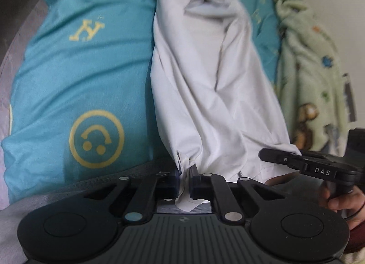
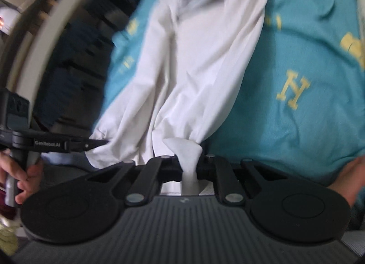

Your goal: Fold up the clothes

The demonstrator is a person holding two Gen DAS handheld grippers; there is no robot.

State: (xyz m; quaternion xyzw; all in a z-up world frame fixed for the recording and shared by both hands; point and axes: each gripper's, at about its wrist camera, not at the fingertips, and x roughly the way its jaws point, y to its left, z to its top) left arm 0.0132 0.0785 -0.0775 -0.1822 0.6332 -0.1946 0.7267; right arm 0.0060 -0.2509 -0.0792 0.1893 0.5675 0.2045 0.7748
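A white garment (image 1: 205, 77) lies stretched lengthwise over a teal bedsheet (image 1: 86, 77). My left gripper (image 1: 184, 182) is shut on a bunched corner of its near edge. In the right wrist view the same white garment (image 2: 194, 70) runs away from me, and my right gripper (image 2: 190, 168) is shut on another bunched corner. Each gripper shows in the other's view: the right one (image 1: 269, 153) at the garment's right edge, the left one (image 2: 100, 142) at its left edge. The far end of the garment is blurred.
The teal bedsheet (image 2: 296, 58) carries yellow letters and smiley prints. A pale green patterned blanket (image 1: 305, 63) is heaped along the right side by a white wall. Hands (image 2: 25, 177) hold the gripper handles. Dark furniture (image 2: 68, 58) stands beyond the bed's left edge.
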